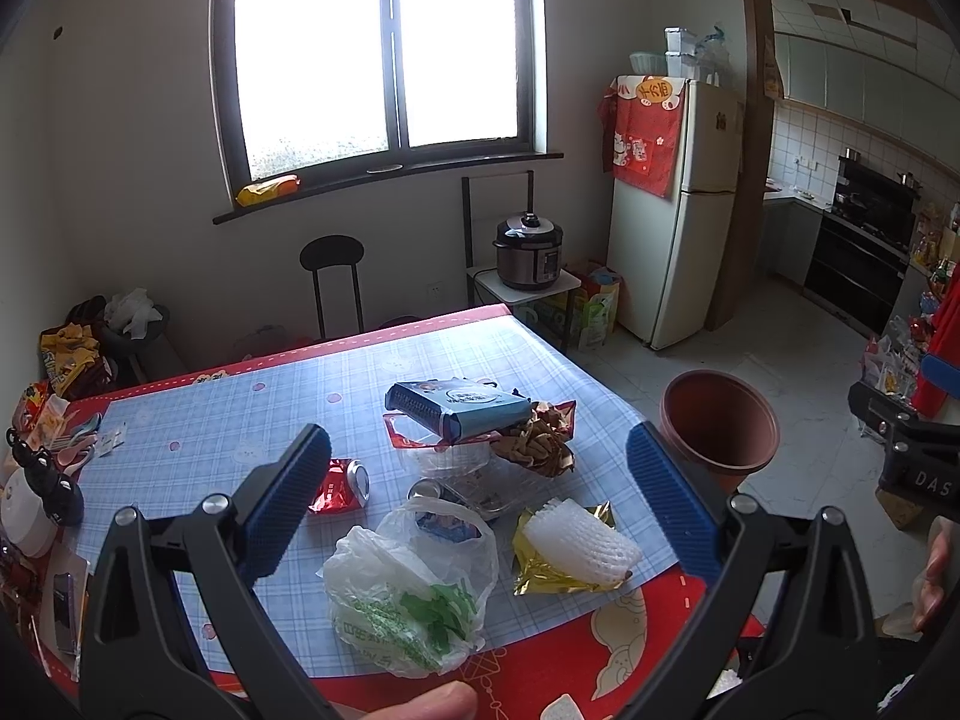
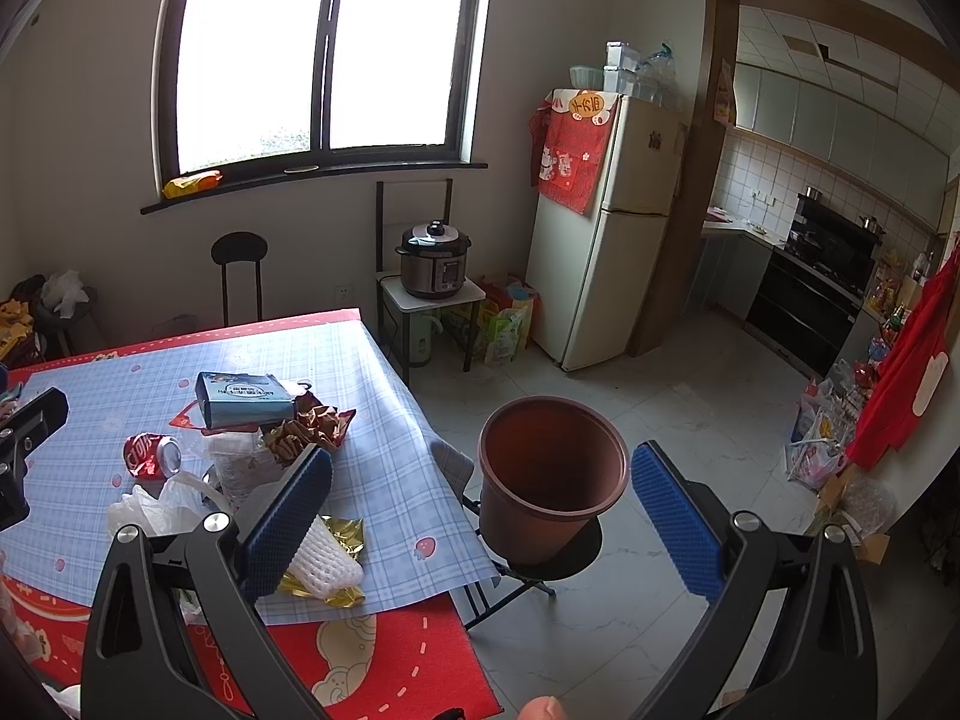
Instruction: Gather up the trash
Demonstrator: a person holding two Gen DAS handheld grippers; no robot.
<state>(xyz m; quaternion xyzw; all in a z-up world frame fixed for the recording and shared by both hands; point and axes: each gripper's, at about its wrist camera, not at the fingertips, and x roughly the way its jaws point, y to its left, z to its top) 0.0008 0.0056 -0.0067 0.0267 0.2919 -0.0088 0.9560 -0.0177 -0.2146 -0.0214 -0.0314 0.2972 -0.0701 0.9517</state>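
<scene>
Trash lies on the blue checked table (image 1: 240, 408): a clear plastic bag with green print (image 1: 408, 594), white foam netting on a gold wrapper (image 1: 576, 546), a crushed red can (image 1: 342, 486), a blue tissue pack (image 1: 456, 408) and a brown crumpled wrapper (image 1: 540, 438). My left gripper (image 1: 480, 492) is open above them, empty. My right gripper (image 2: 480, 510) is open and empty, hovering before the brown bin (image 2: 552, 468) that stands on a stool beside the table. The bin (image 1: 720, 420) also shows in the left wrist view. The can (image 2: 153, 453) and foam netting (image 2: 324, 558) show in the right wrist view.
Small items and a white jar (image 1: 24, 516) crowd the table's left edge. A stool (image 1: 333, 276), a rice cooker (image 1: 528, 252) on a small stand and a fridge (image 1: 672, 210) stand behind. Bags (image 2: 822, 450) line the kitchen floor at right.
</scene>
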